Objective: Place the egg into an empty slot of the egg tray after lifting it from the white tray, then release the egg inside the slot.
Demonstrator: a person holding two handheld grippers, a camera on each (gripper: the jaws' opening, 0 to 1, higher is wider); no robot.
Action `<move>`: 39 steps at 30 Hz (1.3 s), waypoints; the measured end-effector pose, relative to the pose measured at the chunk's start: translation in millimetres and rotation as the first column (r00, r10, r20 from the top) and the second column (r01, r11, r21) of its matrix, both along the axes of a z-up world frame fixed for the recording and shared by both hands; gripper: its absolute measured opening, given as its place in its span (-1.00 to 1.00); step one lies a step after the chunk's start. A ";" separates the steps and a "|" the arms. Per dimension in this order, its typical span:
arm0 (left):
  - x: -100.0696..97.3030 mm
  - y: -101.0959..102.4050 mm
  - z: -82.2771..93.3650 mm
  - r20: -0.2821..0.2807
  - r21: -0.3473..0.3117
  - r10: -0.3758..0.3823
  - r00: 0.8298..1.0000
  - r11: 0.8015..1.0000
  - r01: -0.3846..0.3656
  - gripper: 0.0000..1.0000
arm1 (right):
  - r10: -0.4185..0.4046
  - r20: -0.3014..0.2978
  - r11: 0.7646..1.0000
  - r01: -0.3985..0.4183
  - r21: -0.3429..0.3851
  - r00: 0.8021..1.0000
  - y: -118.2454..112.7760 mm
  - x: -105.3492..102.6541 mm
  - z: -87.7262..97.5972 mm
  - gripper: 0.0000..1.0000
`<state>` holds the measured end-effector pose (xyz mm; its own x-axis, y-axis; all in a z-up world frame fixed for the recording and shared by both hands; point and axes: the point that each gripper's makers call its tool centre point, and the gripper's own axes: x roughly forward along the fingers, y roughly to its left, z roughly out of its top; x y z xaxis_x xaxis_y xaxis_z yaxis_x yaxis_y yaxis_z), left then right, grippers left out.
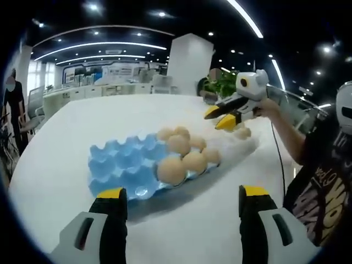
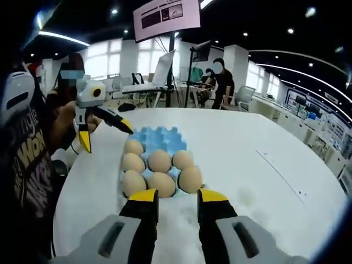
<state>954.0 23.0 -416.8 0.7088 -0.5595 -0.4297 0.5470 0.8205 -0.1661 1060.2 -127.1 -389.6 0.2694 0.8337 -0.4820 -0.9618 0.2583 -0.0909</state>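
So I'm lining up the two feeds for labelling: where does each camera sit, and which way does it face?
Left gripper view: rides the left gripper, jaws wide apart, looking across the white table at the blue egg tray, with the right gripper and the person's arm beyond.
Right gripper view: rides the right gripper, jaws open, facing the eggs from the tray's filled end; the left gripper and the person's shirt show at left.
Shared: the tray, eggs and table, seen from roughly opposite ends.
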 end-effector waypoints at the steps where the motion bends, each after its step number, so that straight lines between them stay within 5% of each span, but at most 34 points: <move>1: -0.1 0.1 -0.1 0.000 0.002 -0.001 1.000 1.000 0.001 0.70 | -0.007 0.000 1.000 0.007 -0.002 1.000 -3.4 1.1 -1.2 -0.43; 39: -3.7 -1.1 -1.1 -0.002 0.004 -0.008 1.000 1.000 0.008 0.69 | -0.035 -0.057 0.983 0.024 -0.185 0.998 -97.0 22.3 -34.9 -0.47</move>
<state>950.3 21.9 -417.9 0.7033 -0.5635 -0.4334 0.5533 0.8167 -0.1640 1082.5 -224.1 -424.4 0.2583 0.7216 -0.6423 -0.9592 0.2706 -0.0817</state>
